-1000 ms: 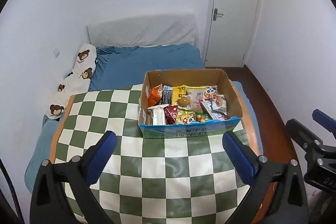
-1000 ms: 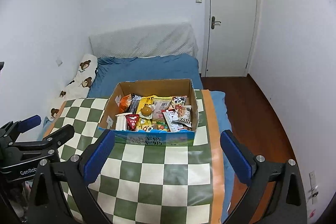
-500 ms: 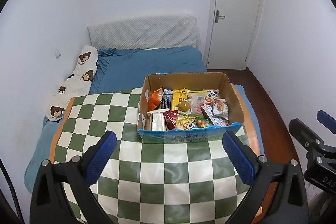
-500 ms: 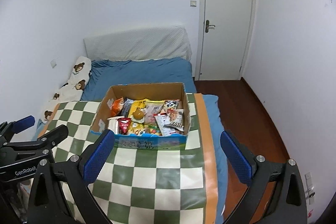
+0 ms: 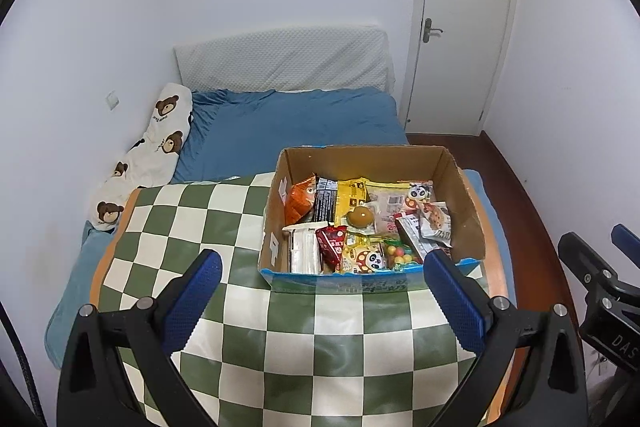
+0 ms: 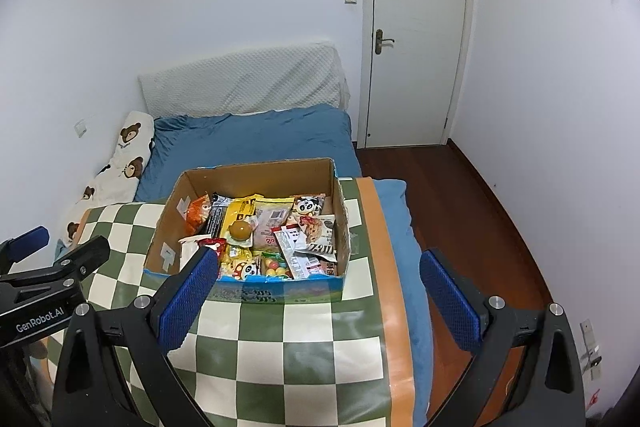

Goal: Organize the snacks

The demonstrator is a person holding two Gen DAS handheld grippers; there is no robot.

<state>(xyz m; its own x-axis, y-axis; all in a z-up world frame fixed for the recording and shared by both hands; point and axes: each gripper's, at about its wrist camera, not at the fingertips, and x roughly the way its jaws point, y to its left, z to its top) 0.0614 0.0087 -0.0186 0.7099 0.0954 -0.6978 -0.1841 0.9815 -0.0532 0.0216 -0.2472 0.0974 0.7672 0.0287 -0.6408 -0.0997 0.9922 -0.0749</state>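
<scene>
A cardboard box (image 5: 464,203) (image 6: 340,223) with a blue front stands on the green-and-white checkered tablecloth (image 5: 224,223) (image 6: 312,343). It holds several snack packets: an orange bag (image 5: 299,202) (image 6: 196,214), a yellow pack (image 5: 352,193) (image 6: 240,211), a round brown cake (image 5: 359,217) (image 6: 240,229), a red sachet (image 5: 333,246) and a cookie wrapper (image 5: 434,223) (image 6: 316,233). My left gripper (image 5: 322,293) hangs open and empty in front of the box. My right gripper (image 6: 320,291) is open and empty too, near the box's front right corner.
A bed with a blue sheet (image 5: 296,123) (image 6: 256,143) and a bear-print pillow (image 5: 152,151) (image 6: 120,163) lies behind the table. A white door (image 5: 460,27) (image 6: 416,35) stands at the back right. Wooden floor (image 6: 476,211) runs along the table's right side.
Both grippers have drawn back and risen a little; the box now looks farther off and lower in the views. Both stay open. Nothing in the box has moved.
</scene>
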